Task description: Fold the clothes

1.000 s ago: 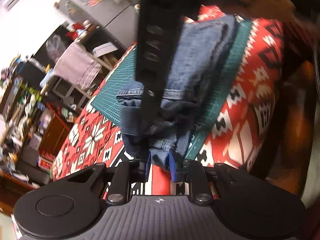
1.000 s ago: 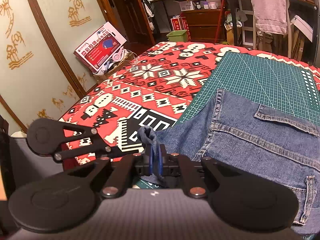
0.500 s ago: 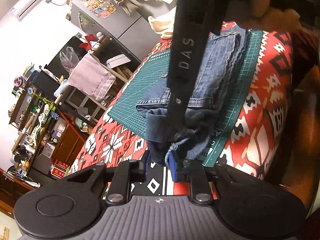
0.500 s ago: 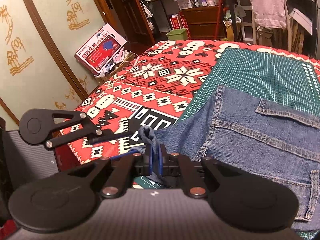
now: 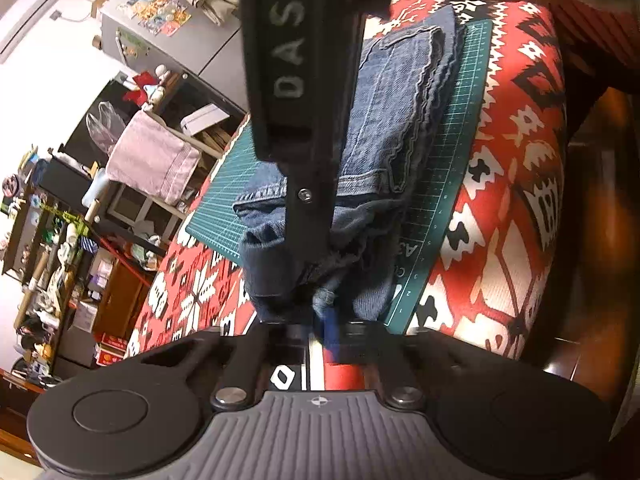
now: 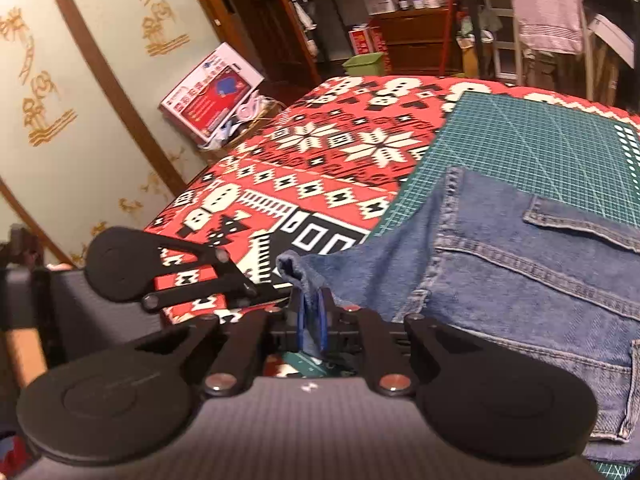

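Red patterned cloth (image 6: 320, 184) covered the bench under a green cutting mat (image 6: 532, 140), where folded jeans (image 6: 500, 272) lay at its near edge, both the left gripper (image 5: 320, 320) and right gripper (image 6: 311, 320) pinching denim between their fingers.

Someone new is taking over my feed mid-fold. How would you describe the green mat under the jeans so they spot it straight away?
Find the big surface covered by the red, white and black patterned cloth. Lying flat on it is the dark green cutting mat, and the folded blue jeans lie partly on it. Its fine white grid lines and ruler markings along the edge set it apart from the bold pattern around it.
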`<state>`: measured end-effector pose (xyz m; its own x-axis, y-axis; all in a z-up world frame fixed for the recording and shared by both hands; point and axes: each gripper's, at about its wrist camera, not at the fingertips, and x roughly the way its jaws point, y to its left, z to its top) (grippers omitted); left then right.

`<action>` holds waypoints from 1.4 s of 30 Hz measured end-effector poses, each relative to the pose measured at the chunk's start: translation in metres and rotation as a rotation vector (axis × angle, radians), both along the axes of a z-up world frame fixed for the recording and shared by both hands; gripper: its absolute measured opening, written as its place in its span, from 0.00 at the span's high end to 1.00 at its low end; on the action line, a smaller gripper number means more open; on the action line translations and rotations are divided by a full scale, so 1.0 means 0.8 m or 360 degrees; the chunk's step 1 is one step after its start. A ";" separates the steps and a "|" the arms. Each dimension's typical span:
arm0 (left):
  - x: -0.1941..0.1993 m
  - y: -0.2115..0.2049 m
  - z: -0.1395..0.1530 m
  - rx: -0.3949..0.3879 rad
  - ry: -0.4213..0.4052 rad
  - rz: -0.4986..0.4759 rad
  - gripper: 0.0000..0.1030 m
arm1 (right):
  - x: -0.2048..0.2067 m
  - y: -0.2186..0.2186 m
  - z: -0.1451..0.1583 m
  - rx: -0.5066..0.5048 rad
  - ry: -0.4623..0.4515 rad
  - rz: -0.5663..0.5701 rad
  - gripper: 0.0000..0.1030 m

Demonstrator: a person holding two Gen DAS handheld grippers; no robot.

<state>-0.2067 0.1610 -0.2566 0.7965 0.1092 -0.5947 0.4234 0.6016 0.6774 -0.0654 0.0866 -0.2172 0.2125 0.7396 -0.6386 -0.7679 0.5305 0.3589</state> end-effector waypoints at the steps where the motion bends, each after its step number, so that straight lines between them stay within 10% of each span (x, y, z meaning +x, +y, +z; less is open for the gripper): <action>1: -0.004 -0.001 0.001 -0.0002 -0.0010 -0.0009 0.95 | 0.000 -0.003 0.004 0.0027 0.0005 0.0005 0.88; 20: -0.035 0.005 -0.004 0.0084 0.0009 -0.0198 0.98 | 0.081 0.032 -0.051 -0.0158 0.0239 -0.0083 1.00; 42: -0.054 0.004 -0.002 0.0127 0.0041 -0.0231 0.98 | -0.015 0.072 -0.039 -0.0228 -0.0142 0.0174 0.97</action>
